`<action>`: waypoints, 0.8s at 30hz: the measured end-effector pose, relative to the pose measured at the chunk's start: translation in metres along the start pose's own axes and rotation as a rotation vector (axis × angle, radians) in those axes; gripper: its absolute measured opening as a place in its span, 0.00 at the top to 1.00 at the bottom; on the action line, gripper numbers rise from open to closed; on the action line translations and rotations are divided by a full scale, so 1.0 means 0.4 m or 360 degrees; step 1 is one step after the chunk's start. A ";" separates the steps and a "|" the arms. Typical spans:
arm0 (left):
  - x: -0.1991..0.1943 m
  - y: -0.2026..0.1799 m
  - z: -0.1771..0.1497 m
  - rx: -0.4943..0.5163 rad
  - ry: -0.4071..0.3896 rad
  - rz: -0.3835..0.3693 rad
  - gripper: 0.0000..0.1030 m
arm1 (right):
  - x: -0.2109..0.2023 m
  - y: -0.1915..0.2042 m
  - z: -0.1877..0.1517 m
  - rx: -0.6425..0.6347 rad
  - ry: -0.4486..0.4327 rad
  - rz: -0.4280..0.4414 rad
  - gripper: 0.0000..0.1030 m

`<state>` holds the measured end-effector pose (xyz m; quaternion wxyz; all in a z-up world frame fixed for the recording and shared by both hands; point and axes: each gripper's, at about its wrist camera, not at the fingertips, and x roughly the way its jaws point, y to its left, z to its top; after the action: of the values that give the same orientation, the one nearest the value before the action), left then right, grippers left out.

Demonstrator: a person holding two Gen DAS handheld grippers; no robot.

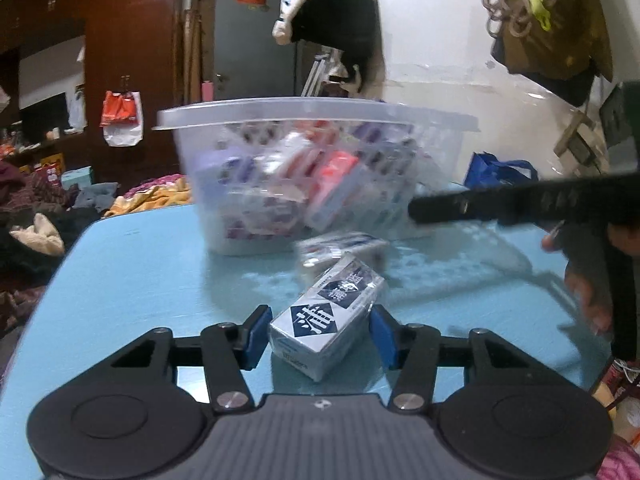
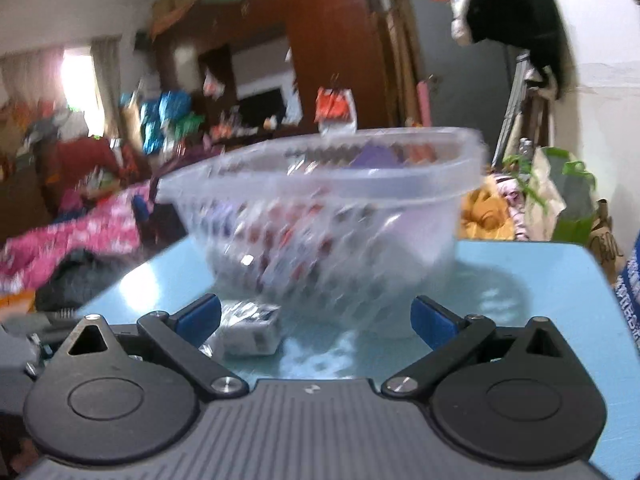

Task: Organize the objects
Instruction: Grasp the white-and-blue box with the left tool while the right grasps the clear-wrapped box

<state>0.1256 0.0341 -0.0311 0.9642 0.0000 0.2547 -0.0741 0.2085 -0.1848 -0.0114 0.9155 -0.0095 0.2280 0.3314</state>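
A blue and white pack (image 1: 324, 320) lies on the light blue table (image 1: 140, 280). My left gripper (image 1: 320, 336) is closed around it, with a blue pad against each long side. A second, blurred pack (image 1: 340, 246) lies just behind it. Beyond stands a clear plastic basket (image 1: 320, 152) holding several packs. In the left wrist view the right gripper's fingers (image 1: 440, 206) reach in from the right toward the basket's base, held by a hand (image 1: 584, 284). My right gripper (image 2: 316, 320) is open, facing the basket (image 2: 320, 216), with a pack (image 2: 248, 330) lying by its left pad.
A blue bag (image 1: 496, 168) sits behind the table at the right. Heaped clothes and bedding (image 1: 36, 216) lie past the table's left edge. A bag with green plants (image 2: 560, 200) stands beyond the far right corner. A jacket (image 1: 336, 12) hangs above the basket.
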 end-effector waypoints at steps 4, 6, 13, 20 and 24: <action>-0.016 0.061 0.003 -0.0033 -0.0003 0.0046 0.45 | 0.072 0.055 -0.005 -0.0068 0.0131 0.0023 0.00; -0.023 0.093 0.001 -0.0067 -0.0007 0.0069 0.45 | 0.103 0.080 -0.004 -0.0079 0.0179 0.0048 0.00; -0.022 0.147 0.003 -0.0121 -0.0004 0.0107 0.45 | 0.161 0.125 -0.013 -0.0120 0.0318 0.0066 0.22; -0.017 0.140 0.001 -0.0127 -0.0020 0.0085 0.45 | 0.092 0.118 -0.030 -0.0210 0.0211 -0.0023 0.29; -0.025 0.126 -0.001 -0.0122 -0.0077 0.0041 0.45 | 0.035 0.097 -0.046 -0.0221 0.0141 -0.0047 0.29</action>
<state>0.1238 0.0853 -0.0282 0.9703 -0.0355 0.2338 -0.0517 0.1866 -0.1492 -0.0285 0.9064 -0.0911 0.2446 0.3322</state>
